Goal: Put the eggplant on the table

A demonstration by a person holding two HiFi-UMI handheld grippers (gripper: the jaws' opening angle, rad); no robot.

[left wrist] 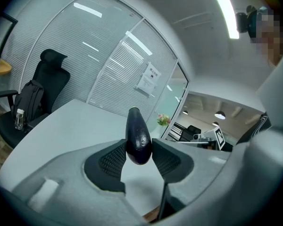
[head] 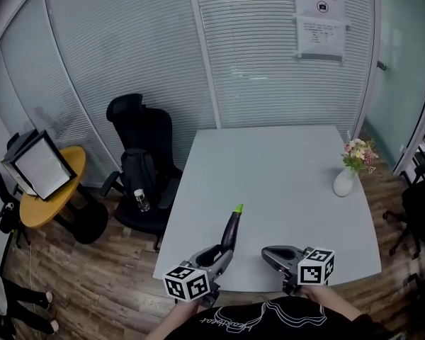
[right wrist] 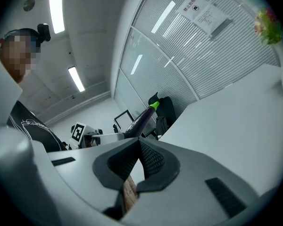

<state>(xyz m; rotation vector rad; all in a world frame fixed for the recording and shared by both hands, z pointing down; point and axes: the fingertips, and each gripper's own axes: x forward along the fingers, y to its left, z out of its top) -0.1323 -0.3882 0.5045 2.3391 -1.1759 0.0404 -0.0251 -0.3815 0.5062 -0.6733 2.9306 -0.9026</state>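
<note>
A dark purple eggplant (head: 231, 234) with a green stem tip sticks out forward and upward from my left gripper (head: 223, 255), just over the near edge of the pale grey table (head: 283, 183). In the left gripper view both ribbed pads (left wrist: 112, 160) press on the eggplant's (left wrist: 137, 134) thick end, its narrow end pointing away; that gripper (left wrist: 138, 149) is shut on it. My right gripper (head: 272, 253) hovers over the near edge beside it, jaws together with nothing in them. The right gripper view shows its jaw tips (right wrist: 139, 144) meeting and the eggplant (right wrist: 142, 118) off to the left.
A white vase of flowers (head: 346, 178) stands near the table's right edge. A black office chair (head: 143, 158) with a backpack and bottle sits at the table's left side. A round yellow table (head: 55, 190) is further left. Glass partition walls close off the back.
</note>
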